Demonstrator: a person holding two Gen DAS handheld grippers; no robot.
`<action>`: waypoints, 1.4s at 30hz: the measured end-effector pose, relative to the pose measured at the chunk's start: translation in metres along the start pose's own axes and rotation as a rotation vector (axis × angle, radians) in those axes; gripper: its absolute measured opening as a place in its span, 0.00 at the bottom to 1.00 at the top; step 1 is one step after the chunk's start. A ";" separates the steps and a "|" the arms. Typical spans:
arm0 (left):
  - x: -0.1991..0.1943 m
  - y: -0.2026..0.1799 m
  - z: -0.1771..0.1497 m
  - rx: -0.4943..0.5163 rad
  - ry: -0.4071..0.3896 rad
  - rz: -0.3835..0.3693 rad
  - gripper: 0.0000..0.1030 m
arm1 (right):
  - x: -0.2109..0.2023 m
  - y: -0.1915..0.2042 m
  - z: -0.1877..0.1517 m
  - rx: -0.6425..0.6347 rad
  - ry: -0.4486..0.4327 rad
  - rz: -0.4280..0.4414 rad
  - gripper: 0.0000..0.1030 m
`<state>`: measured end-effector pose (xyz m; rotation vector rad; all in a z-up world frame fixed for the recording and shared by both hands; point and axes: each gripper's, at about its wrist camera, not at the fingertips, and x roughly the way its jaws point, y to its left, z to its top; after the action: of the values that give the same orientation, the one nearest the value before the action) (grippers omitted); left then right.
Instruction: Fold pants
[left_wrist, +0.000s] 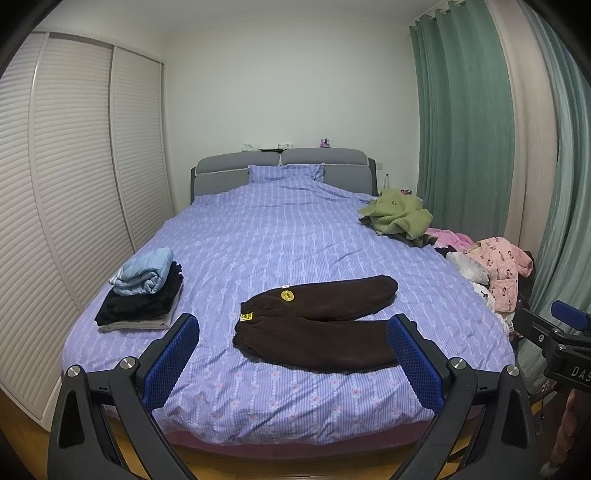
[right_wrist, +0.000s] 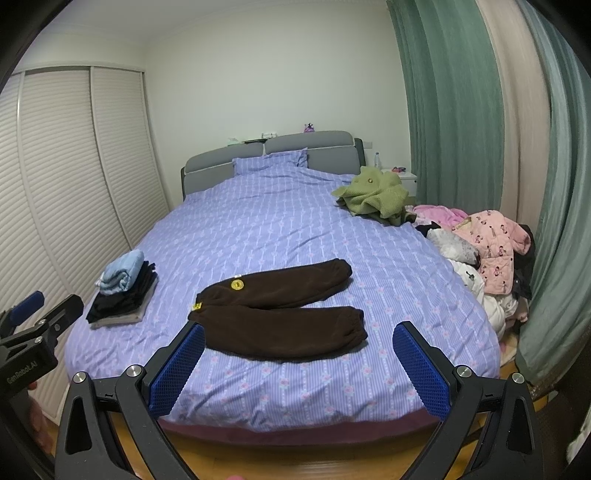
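Your left claw (left_wrist: 293, 354) is spread wide and holds nothing; it hangs over the foot of the bed (left_wrist: 280, 236). Your right claw (right_wrist: 299, 360) is likewise wide apart and empty. The pants (left_wrist: 314, 325) lie flat near the foot end, legs splayed toward the right, waistband left. A folded stack (left_wrist: 142, 291) sits at the bed's left edge.
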<state>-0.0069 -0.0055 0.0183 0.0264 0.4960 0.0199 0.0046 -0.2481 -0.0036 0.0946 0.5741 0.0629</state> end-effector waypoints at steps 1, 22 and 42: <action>0.000 0.000 0.000 0.000 0.001 -0.001 1.00 | 0.001 0.000 -0.001 0.000 0.002 0.000 1.00; 0.062 0.009 -0.026 -0.010 0.116 0.072 1.00 | 0.070 -0.002 -0.021 0.016 0.130 0.021 1.00; 0.344 0.095 -0.082 -0.097 0.524 0.008 1.00 | 0.322 0.013 -0.075 0.185 0.486 -0.159 1.00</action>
<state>0.2554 0.1004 -0.2143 -0.0745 1.0186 0.0594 0.2327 -0.2017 -0.2386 0.2161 1.0708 -0.1266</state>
